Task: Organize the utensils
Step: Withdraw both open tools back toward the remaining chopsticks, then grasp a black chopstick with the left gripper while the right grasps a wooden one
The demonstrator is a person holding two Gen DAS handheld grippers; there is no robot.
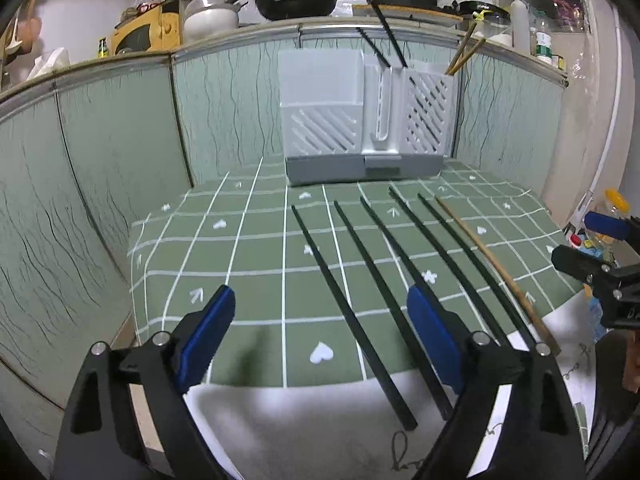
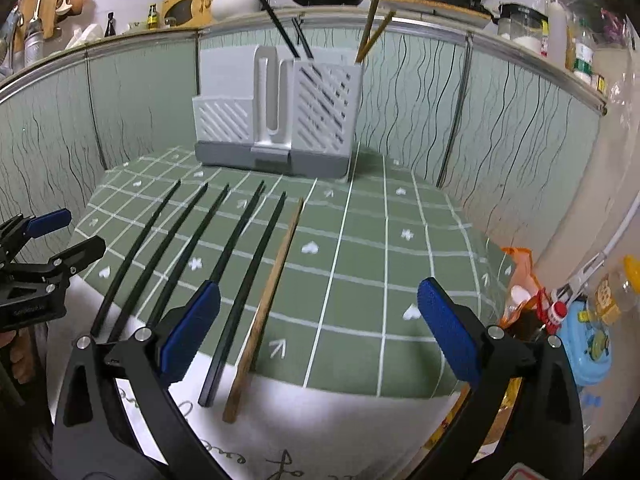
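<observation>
Blue-padded jaws of my left hand-held gripper stand spread and empty above the near ends of the slim black chopsticks; my right hand-held gripper is likewise spread, straddling one black stick and the single brown wooden chopstick. All lie side by side on the green checked cloth over the bench. Closing here could pinch two neighbours together or roll one off the edge. Beyond stands the white slotted utensil holder, already holding some.

Side-by-side wrist views toward holder
</observation>
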